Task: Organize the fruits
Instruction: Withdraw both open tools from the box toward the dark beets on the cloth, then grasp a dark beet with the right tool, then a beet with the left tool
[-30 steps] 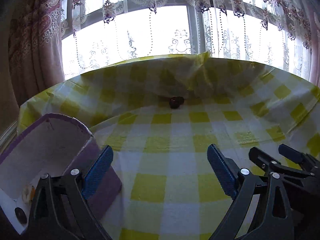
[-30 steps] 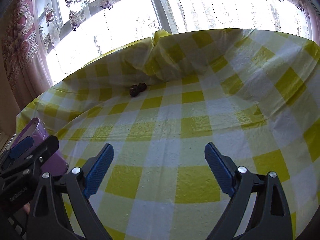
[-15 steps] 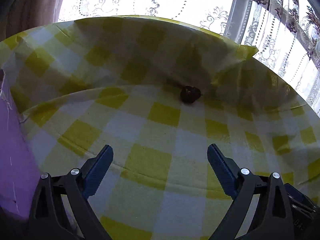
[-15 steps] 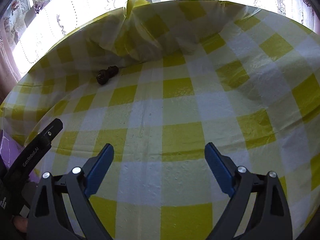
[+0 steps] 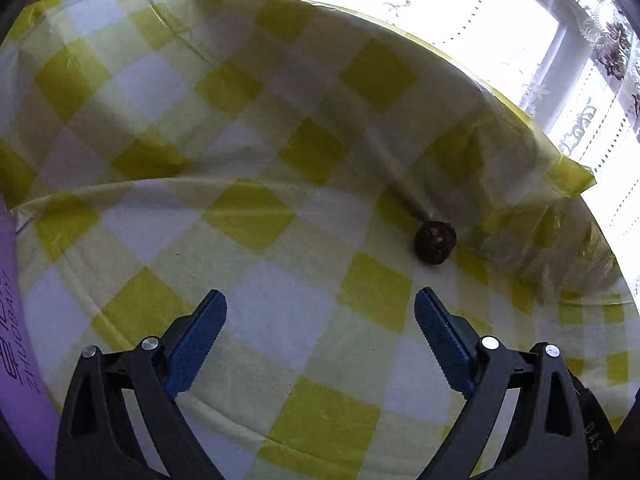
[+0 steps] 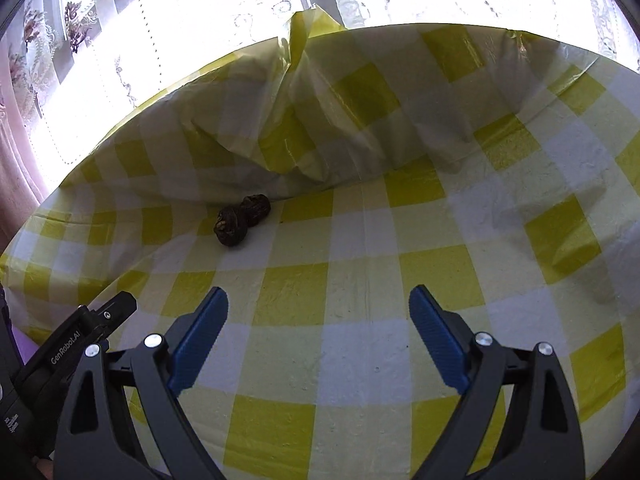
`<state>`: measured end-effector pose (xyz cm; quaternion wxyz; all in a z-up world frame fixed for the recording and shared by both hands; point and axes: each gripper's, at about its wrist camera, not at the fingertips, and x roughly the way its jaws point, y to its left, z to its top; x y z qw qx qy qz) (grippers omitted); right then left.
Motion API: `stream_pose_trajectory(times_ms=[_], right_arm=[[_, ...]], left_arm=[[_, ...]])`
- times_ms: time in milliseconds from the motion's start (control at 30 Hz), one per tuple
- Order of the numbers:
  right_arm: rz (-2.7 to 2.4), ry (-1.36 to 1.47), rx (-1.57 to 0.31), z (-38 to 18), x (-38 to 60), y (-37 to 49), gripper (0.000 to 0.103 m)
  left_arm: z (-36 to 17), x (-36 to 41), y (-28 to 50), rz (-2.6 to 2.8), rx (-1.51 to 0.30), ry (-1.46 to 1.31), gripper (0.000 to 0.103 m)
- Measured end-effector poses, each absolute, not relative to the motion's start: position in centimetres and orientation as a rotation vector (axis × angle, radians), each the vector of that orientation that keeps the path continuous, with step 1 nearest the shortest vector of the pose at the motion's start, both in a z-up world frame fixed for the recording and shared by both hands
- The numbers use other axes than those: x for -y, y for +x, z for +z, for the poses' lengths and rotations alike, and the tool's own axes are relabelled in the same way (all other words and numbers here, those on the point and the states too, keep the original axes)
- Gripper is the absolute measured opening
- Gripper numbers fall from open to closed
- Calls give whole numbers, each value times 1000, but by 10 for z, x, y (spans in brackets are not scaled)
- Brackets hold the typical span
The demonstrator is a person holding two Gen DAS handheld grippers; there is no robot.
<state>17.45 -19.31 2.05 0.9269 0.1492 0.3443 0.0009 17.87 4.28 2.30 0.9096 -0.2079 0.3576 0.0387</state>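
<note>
Two small dark wrinkled fruits (image 6: pixel 240 222) lie touching each other on the yellow-and-white checked tablecloth (image 6: pixel 360 280), at the foot of a raised fold. In the left wrist view only one dark fruit (image 5: pixel 435 242) shows, ahead and slightly right of the fingers. My left gripper (image 5: pixel 320 336) is open and empty, a short way from the fruit. My right gripper (image 6: pixel 319 332) is open and empty, farther back and to the right of the fruits. The left gripper's body (image 6: pixel 76 344) shows at the lower left of the right wrist view.
A purple box (image 5: pixel 20 340) with printed letters stands at the left edge of the left wrist view. The tablecloth rises in a crumpled fold (image 6: pixel 304 132) behind the fruits. Bright windows with lace curtains (image 6: pixel 180 20) lie beyond the table.
Both grippers have moved forward toward the dark fruits, which now look larger. The left gripper swung away from the purple box, whose open inside is out of view. Both stayed open.
</note>
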Motion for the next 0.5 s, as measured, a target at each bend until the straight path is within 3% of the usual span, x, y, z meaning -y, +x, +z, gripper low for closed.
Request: stream_pose_trajectory(times_ms=[500], right_arm=[[157, 200, -800, 7, 173, 240, 92]], left_arm=[[25, -54, 179, 116, -682, -478, 92]])
